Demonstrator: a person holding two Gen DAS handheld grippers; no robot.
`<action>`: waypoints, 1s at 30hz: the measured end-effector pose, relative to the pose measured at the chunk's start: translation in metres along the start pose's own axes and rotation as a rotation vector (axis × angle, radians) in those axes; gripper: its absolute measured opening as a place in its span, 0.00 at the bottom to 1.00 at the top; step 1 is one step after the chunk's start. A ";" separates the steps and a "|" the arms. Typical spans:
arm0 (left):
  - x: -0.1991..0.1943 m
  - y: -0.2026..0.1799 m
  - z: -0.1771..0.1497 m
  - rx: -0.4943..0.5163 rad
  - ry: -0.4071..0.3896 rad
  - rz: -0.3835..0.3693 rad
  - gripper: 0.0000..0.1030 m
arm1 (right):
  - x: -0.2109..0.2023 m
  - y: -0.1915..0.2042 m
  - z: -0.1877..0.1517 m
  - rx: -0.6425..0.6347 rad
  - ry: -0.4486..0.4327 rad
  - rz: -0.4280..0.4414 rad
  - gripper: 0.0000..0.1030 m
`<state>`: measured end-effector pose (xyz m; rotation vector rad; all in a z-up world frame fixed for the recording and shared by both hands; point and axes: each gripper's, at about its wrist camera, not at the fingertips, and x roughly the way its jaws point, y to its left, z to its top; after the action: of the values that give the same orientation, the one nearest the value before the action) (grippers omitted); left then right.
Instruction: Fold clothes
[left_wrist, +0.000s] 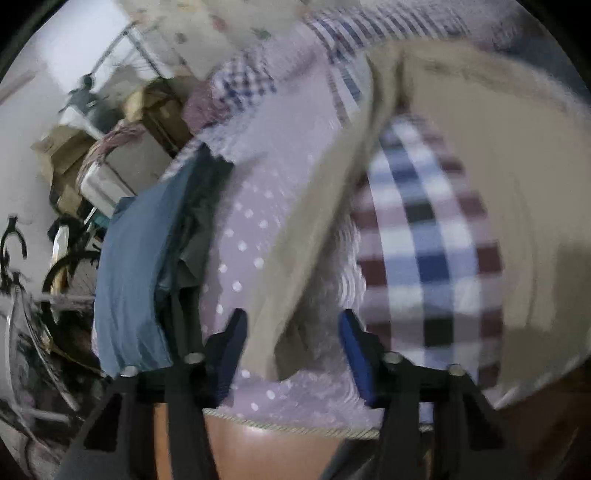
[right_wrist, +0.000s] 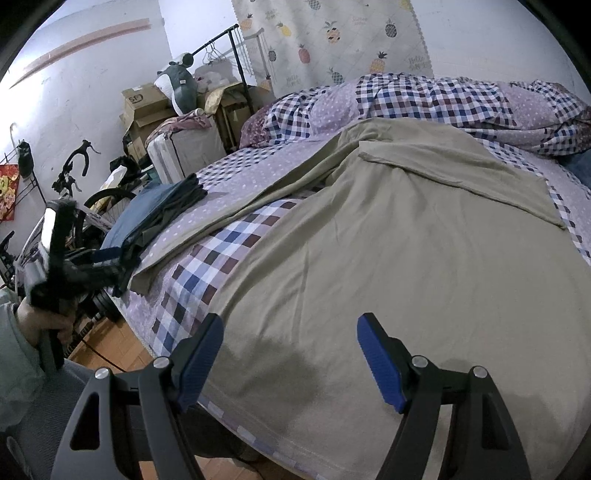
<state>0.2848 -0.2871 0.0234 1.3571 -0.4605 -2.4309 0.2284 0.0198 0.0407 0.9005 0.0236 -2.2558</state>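
Observation:
A large khaki shirt lies spread over the checked bed sheet, one sleeve stretched out to the left. My right gripper hovers open over the shirt's near hem, with nothing between its blue pads. A hand holds my left gripper at the bed's left edge, close to the sleeve end. In the blurred left wrist view my left gripper stands open; the khaki sleeve lies loose between the fingers and neither pad presses on it. A folded pile of blue and dark clothes sits left of the sleeve.
A bunched checked duvet fills the bed's far side. Left of the bed stand cardboard boxes, a pale suitcase and a bicycle. Wooden floor shows below the bed's near corner.

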 end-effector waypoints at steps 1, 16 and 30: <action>0.006 0.000 -0.002 0.005 0.016 -0.009 0.26 | 0.000 0.000 0.000 0.000 0.000 0.000 0.76; -0.067 0.077 -0.019 -0.328 -0.227 -0.615 0.00 | 0.005 0.003 -0.001 0.001 0.016 0.016 0.76; -0.006 0.026 -0.019 0.064 -0.030 -0.123 0.52 | 0.012 0.010 -0.006 -0.018 0.040 0.022 0.76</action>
<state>0.3077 -0.3101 0.0294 1.4156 -0.4800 -2.5594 0.2320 0.0071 0.0309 0.9326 0.0516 -2.2135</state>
